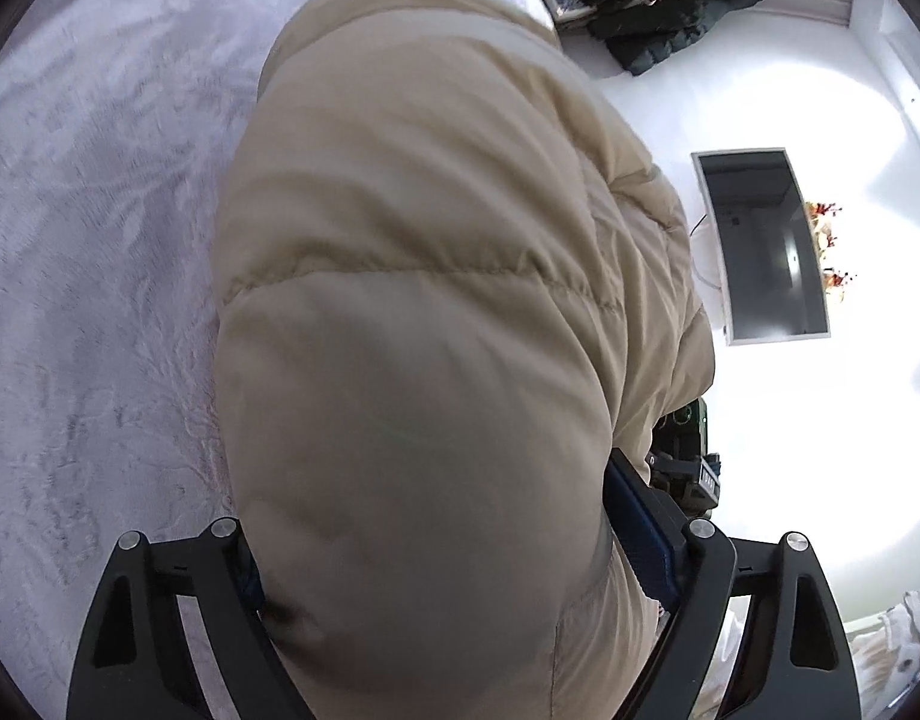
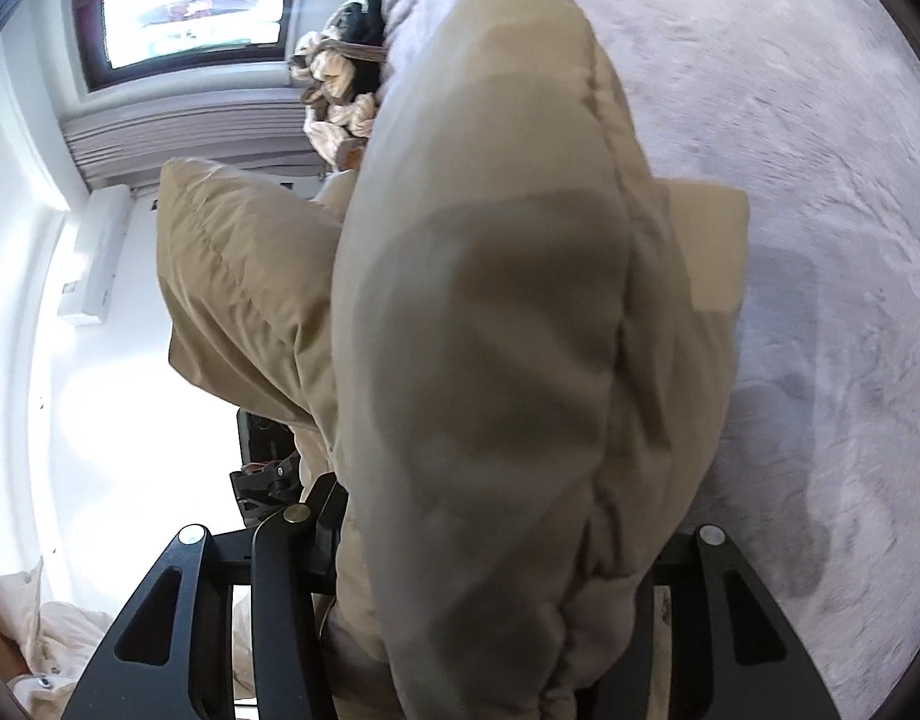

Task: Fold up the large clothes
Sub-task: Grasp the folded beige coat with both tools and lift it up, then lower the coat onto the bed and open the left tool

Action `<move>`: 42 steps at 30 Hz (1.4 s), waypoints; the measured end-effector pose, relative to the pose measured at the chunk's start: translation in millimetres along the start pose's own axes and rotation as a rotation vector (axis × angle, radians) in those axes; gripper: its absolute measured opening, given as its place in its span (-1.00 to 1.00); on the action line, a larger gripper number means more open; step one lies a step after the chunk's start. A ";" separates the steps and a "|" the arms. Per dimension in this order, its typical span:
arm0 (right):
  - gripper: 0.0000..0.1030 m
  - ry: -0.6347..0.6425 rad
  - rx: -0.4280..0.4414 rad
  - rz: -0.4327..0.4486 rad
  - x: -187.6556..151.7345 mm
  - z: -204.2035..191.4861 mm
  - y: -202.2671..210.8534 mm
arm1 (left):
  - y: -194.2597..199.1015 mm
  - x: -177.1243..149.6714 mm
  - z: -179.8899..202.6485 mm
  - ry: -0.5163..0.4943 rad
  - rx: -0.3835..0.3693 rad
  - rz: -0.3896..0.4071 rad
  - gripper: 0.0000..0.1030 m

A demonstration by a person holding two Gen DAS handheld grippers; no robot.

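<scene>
A beige quilted puffer jacket (image 1: 423, 312) fills the left wrist view and hangs over a pale grey plush bedspread (image 1: 87, 240). My left gripper (image 1: 453, 540) is shut on the jacket's padded edge; its fingertips are hidden in the fabric. In the right wrist view the same jacket (image 2: 508, 360) bulges between the fingers of my right gripper (image 2: 490, 540), which is shut on it above the bedspread (image 2: 820, 180). The other gripper shows behind the fabric in each view (image 1: 688, 468) (image 2: 267, 468).
A dark green jacket (image 1: 658, 0) lies at the top right of the left wrist view. A wall-mounted screen (image 1: 766, 246) hangs on the white wall. A window (image 2: 189, 0) and a pile of pale clothes (image 2: 339, 96) show at the top left of the right wrist view.
</scene>
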State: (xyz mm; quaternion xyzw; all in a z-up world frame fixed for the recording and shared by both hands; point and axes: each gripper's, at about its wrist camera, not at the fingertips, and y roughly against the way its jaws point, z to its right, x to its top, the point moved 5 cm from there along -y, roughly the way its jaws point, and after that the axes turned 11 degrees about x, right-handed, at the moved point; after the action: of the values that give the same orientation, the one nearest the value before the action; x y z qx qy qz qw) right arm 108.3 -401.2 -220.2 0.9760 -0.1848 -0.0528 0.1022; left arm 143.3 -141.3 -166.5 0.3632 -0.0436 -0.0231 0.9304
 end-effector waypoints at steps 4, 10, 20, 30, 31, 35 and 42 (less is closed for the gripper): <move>0.02 0.049 0.002 -0.015 -1.4 -23.1 -15.7 | 32.9 7.6 -5.3 -0.012 -0.021 0.045 0.73; 0.02 0.111 0.001 -0.028 9.3 -55.3 -69.0 | 98.1 40.2 -38.2 -0.027 -0.037 0.112 0.73; 0.02 0.089 0.031 -0.056 22.2 -48.9 -223.6 | 189.6 132.9 -168.1 0.045 0.078 0.197 0.73; 0.27 -0.030 -0.070 -0.047 19.1 24.5 -288.4 | 176.3 158.9 -269.9 0.117 0.184 0.202 0.85; 0.31 -0.035 -0.079 -0.042 19.7 25.4 -284.2 | 174.1 155.7 -270.6 0.119 0.185 0.202 0.85; 0.41 -0.038 -0.166 -0.034 19.9 15.5 -262.3 | 188.1 143.9 -264.3 0.109 0.294 0.234 0.85; 0.26 0.066 -0.385 0.038 -3.6 -35.6 -191.6 | 236.1 119.8 -217.8 -0.027 0.493 0.368 0.85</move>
State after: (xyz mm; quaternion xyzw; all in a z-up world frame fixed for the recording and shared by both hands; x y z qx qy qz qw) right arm 177.0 -218.9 -227.3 0.9360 -0.1862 -0.0533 0.2938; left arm 286.6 170.0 -158.2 0.5638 -0.1252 0.1524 0.8020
